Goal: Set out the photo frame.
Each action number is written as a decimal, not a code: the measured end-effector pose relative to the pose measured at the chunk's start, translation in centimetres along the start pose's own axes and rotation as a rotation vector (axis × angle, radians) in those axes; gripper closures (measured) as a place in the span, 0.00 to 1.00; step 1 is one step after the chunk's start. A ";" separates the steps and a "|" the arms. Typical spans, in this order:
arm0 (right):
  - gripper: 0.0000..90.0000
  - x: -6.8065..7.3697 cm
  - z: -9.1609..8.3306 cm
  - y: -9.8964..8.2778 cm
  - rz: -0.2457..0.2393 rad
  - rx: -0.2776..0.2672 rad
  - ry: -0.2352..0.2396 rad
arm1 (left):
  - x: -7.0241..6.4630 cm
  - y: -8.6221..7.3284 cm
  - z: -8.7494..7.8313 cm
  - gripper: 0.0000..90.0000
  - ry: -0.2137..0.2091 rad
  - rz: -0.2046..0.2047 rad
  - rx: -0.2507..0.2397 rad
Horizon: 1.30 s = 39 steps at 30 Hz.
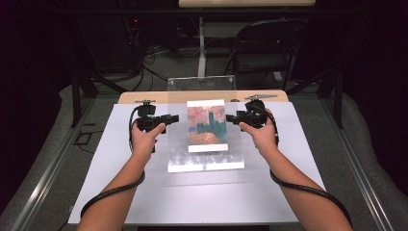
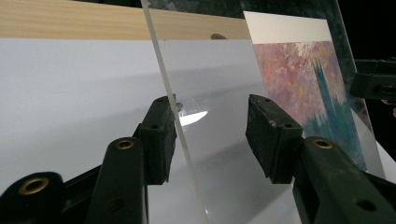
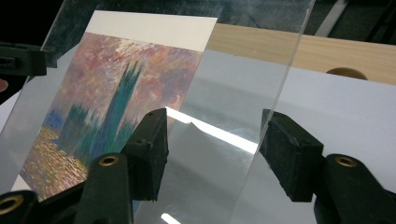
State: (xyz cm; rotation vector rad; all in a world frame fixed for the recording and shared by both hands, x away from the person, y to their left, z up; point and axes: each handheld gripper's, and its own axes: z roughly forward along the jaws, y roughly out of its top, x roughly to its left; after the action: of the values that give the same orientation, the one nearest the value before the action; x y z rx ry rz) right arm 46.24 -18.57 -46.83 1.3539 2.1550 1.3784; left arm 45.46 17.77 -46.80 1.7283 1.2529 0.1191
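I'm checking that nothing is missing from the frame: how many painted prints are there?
1. The painted print sits inside the clear acrylic frame, mid-table, between the left gripper and the right gripper. A second print behind it would be hidden.

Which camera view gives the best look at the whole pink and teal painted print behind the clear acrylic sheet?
The high view: the pink and teal painted print shows whole, white borders included. The left gripper view catches a steep slice of it; the right gripper view shows most of it, slanted, its lower corner behind a jaw.

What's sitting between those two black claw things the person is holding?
In the high view, a tilted clear acrylic sheet carrying a painted print spans between left gripper and right gripper.
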 end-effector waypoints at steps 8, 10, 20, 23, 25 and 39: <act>0.52 1.5 -2.3 -0.3 -0.056 -0.039 -0.015 | -1.4 -0.7 -2.4 0.65 -0.012 0.057 -0.032; 0.53 1.9 -3.0 -0.5 -0.070 -0.047 -0.018 | -1.7 -0.8 -2.8 0.66 -0.011 0.071 -0.037; 0.58 3.1 -4.8 -0.9 -0.099 -0.060 -0.024 | -2.9 -1.6 -4.4 0.69 -0.011 0.098 -0.058; 0.59 3.3 -5.3 -1.0 -0.101 -0.064 -0.023 | -3.2 -1.9 -4.9 0.70 -0.012 0.113 -0.064; 0.60 3.5 -5.6 -1.1 -0.110 -0.066 -0.024 | -3.4 -2.0 -5.1 0.70 -0.012 0.122 -0.067; 0.66 4.6 -7.6 -1.9 -0.124 -0.083 -0.019 | -4.6 -3.1 -6.8 0.74 -0.018 0.165 -0.077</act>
State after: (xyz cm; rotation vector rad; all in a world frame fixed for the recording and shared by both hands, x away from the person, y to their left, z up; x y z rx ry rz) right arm 38.00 -19.55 -43.27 1.1783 2.1065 1.3846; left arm 37.37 18.54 -43.47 1.7598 1.0781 0.2448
